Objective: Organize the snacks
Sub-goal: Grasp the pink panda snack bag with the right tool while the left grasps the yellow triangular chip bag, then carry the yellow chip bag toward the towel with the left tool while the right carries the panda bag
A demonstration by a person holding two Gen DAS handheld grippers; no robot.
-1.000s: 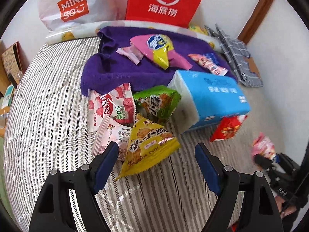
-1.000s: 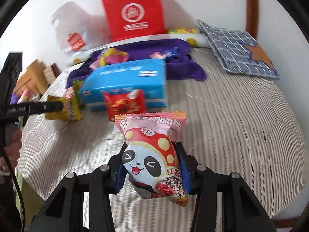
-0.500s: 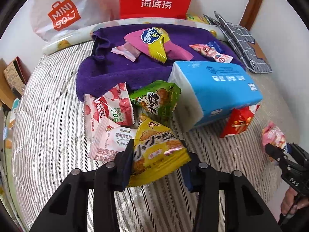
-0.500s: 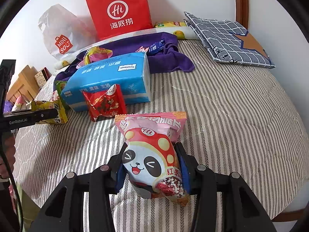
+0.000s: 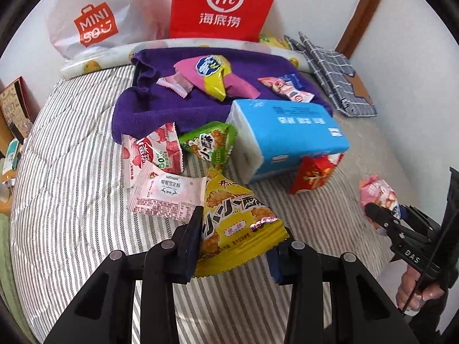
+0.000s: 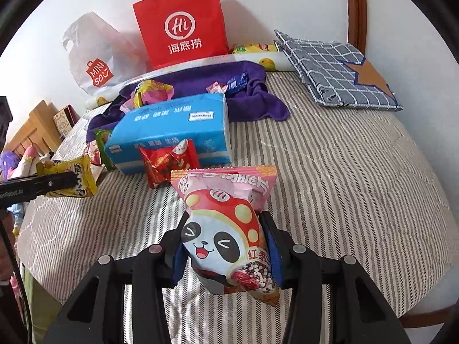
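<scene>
Crinkly yellow pkt (image 5: 235,223) now in left gripper (image 5: 233,243)

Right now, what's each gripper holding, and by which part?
Left gripper: yellow packet, pinched across its lower sides. Right gripper: panda packet, gripped across its lower half.

Bright, even daylight; soft shadow right of the red paper bag (image 6: 183,25) on the far wall. Strong fisheye bending, black corners (both views). Left view slightly soft; right sharper.
</scene>
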